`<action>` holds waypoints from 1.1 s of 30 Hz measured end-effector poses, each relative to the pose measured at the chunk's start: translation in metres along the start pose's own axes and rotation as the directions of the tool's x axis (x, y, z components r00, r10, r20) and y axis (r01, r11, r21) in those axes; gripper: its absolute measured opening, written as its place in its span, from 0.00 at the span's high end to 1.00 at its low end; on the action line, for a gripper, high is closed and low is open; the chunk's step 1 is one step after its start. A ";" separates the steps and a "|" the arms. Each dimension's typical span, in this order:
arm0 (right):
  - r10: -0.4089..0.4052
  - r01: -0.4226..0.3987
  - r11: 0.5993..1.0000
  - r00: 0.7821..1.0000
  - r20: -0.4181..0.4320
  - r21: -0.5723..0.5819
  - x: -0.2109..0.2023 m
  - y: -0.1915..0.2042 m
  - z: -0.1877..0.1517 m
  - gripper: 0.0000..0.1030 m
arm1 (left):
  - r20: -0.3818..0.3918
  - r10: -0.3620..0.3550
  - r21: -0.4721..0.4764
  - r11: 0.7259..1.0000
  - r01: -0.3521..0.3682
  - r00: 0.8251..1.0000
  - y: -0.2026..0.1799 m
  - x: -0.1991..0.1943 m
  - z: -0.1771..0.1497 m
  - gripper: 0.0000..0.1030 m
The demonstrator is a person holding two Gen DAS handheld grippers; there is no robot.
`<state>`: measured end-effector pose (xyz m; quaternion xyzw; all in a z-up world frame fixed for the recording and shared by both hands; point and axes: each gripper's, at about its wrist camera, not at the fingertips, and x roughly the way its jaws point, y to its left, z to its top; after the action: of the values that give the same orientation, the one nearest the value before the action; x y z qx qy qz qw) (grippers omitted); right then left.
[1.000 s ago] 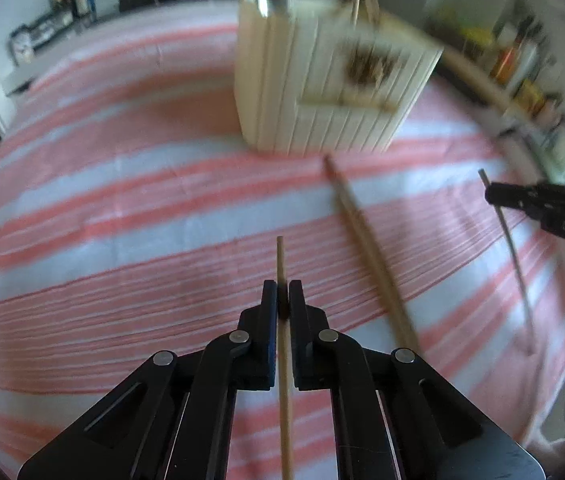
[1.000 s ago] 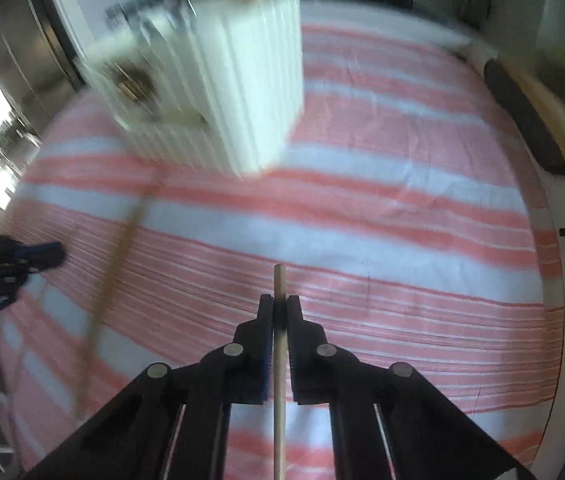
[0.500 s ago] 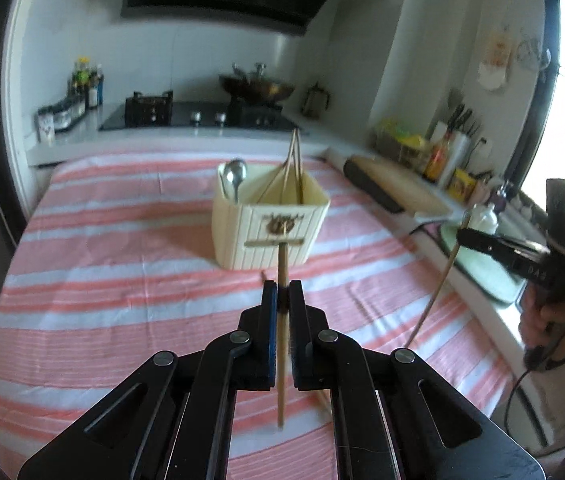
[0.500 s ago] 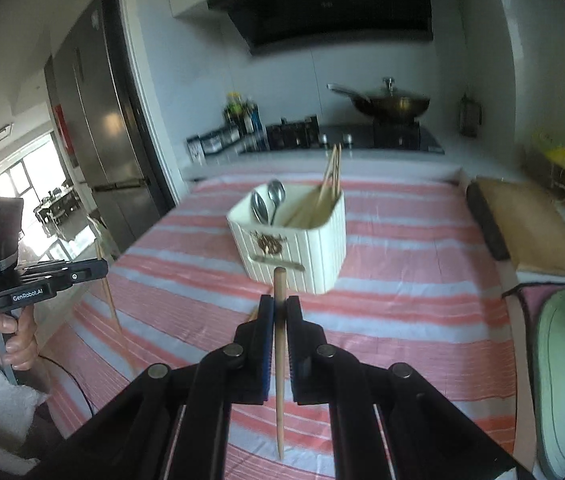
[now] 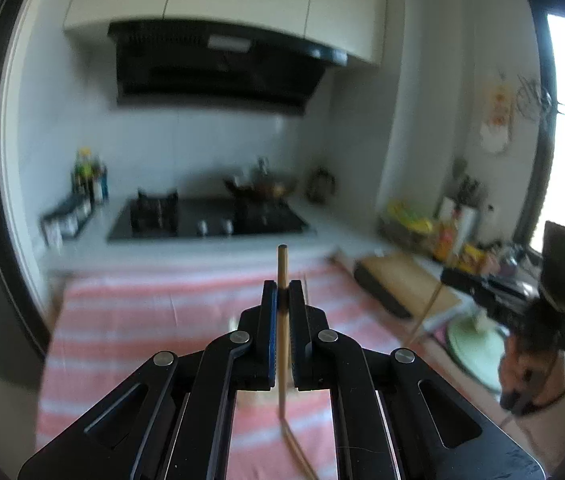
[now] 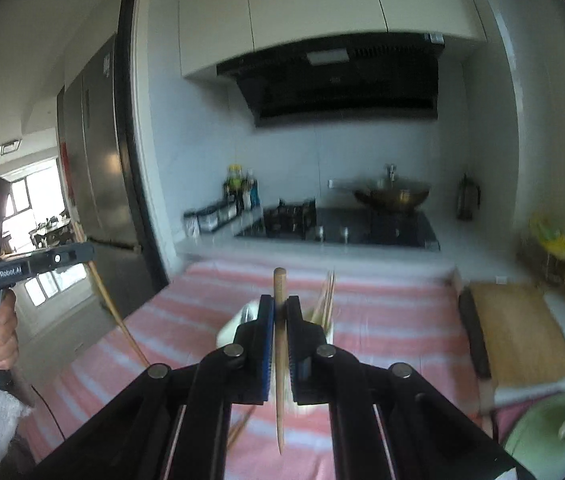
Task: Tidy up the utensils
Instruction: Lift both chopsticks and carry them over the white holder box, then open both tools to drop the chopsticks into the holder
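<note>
Lifting clear of the striped cloth (image 6: 382, 308), the left gripper (image 5: 282, 300) and right gripper (image 6: 280, 312) each stay clamped on one chopstick, now above the utensil holder (image 6: 234, 326) just beyond the right fingertips, ready for dropping in.

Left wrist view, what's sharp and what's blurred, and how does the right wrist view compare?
Left wrist view: the black left hand-held gripper and its thin wooden chopstick are sharp, the kitchen behind is motion-smeared, the window glares. Right wrist view: same fisheye bending, with the cream ribbed utensil holder blurred.
</note>
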<state>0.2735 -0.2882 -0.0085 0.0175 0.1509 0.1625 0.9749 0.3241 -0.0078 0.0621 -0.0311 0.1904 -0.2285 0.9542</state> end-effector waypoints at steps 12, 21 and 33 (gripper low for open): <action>-0.045 0.044 0.999 0.998 -0.042 -0.016 0.137 0.002 -0.003 0.94 | -0.154 0.101 -0.117 0.986 -0.120 0.983 0.033 0.157 -0.021 0.97; -0.001 0.035 0.994 0.952 -0.306 0.104 0.211 -0.024 -0.031 0.69 | -0.414 0.050 -0.142 0.983 -0.119 0.909 0.035 0.221 -0.064 0.57; -0.129 0.124 0.992 0.925 -0.356 -0.037 0.056 -0.010 -0.159 0.42 | -0.480 0.037 -0.077 0.994 -0.084 0.876 0.019 0.077 -0.205 0.04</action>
<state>0.2795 -0.2817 -0.1776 -0.0288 0.3256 0.1010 0.9397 0.3185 -0.0196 -0.1572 -0.0133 0.4315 -0.1899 0.8818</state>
